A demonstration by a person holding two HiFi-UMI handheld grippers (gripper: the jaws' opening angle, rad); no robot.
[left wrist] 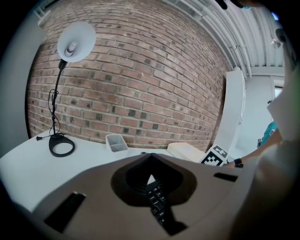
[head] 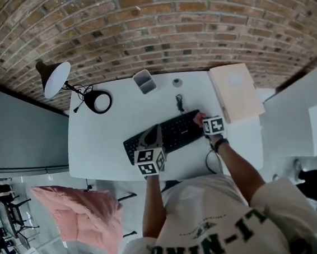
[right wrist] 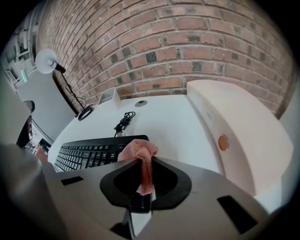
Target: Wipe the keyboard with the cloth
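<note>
right gripper (right wrist: 140, 163) fingers clamped on the pink cloth (right wrist: 137, 151) at the keyboard's (right wrist: 86, 155) right end; left gripper (left wrist: 151, 164) fingers together, empty, over the keyboard near the worktop's (head: 95, 144) front edge.

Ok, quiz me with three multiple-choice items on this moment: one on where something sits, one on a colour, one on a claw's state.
1. Where on the desk does the lamp stand?
A. Far left corner
B. Near right corner
C. Front centre

2. What colour is the cloth?
A. Blue
B. Pink
C. White

3. The right claw is:
A. open and empty
B. shut on the cloth
C. shut and empty

Answers:
1 A: the head view shows the lamp at the desk's far left corner.
2 B: the cloth is pink in the right gripper view.
3 B: the jaws pinch the cloth beside the keyboard.
</note>
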